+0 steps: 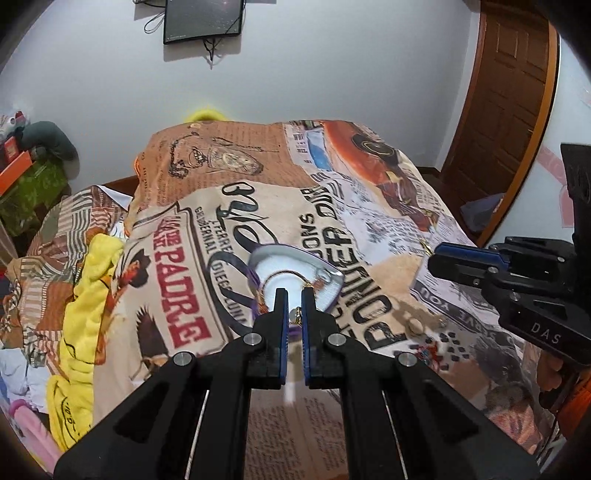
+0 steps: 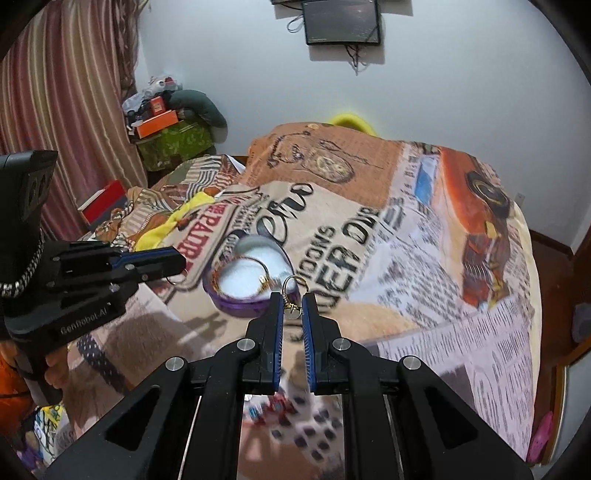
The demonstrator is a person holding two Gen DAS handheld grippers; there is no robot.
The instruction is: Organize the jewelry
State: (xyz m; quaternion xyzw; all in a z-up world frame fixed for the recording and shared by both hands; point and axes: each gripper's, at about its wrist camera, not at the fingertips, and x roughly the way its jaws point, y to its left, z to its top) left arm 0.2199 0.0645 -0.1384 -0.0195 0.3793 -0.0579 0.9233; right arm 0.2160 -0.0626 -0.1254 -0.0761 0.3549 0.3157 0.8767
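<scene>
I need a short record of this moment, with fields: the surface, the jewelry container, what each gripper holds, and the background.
surface: bed cover printed like old newspaper
container: open heart-shaped purple box with white lining, lying on the cover
in box: a thin gold bangle
left gripper: shut on a small gold earring, above the box
right gripper: shut on a gold hoop earring, near the box edge
background: dark wall screen, wooden door
</scene>
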